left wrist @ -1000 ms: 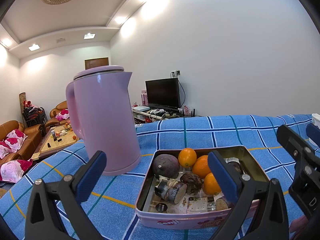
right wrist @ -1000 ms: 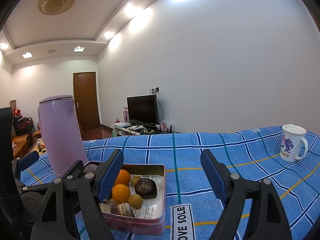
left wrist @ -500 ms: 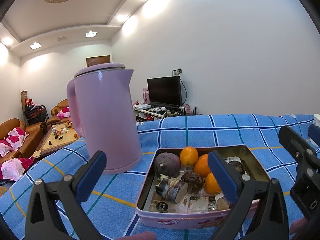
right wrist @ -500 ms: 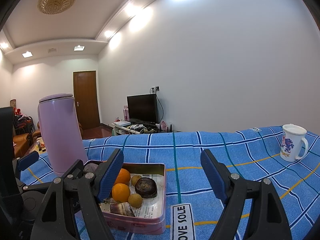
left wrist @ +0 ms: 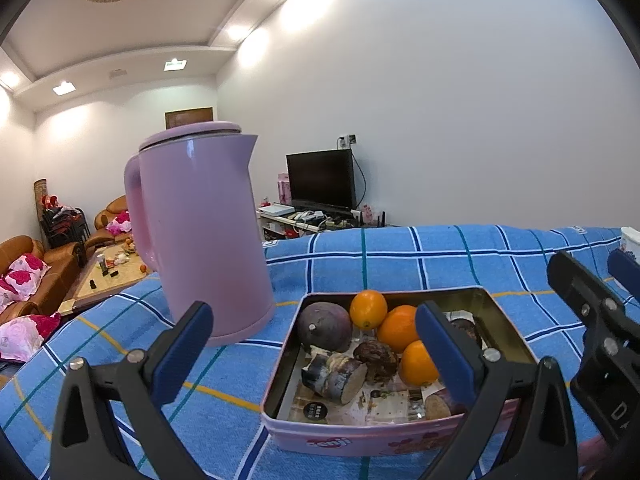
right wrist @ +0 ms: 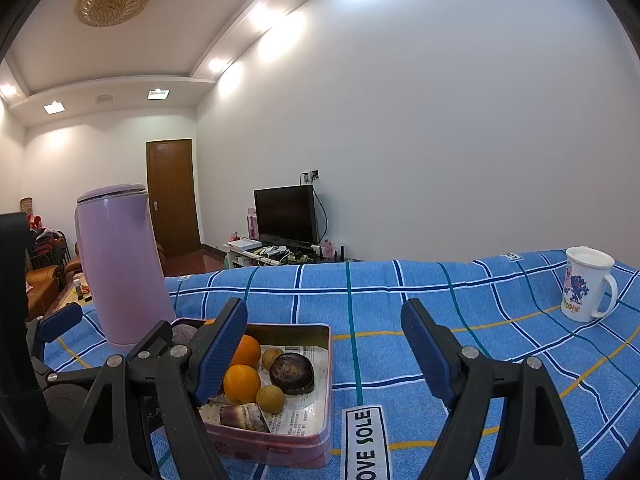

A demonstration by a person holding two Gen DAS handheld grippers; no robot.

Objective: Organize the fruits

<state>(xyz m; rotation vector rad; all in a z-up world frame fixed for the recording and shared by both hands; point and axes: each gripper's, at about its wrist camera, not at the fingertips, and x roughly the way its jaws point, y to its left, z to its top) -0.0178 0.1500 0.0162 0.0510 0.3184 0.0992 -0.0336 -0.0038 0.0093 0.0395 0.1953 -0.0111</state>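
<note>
While the blue checked cloth [right wrist: 440, 300] is spread over the table, a pink tin [left wrist: 384, 438] is seen on it, just past the left gripper [left wrist: 316, 352] and to the left of the right gripper [right wrist: 324, 344]. Both grippers are held spread wide with nothing between their fingers. A tall pink kettle [left wrist: 200, 236] is stood beside the tin. Inside the tin, a big purple fruit [left wrist: 325, 326], three oranges [left wrist: 398, 328] and small brown fruits [right wrist: 292, 374] are packed close together.
</note>
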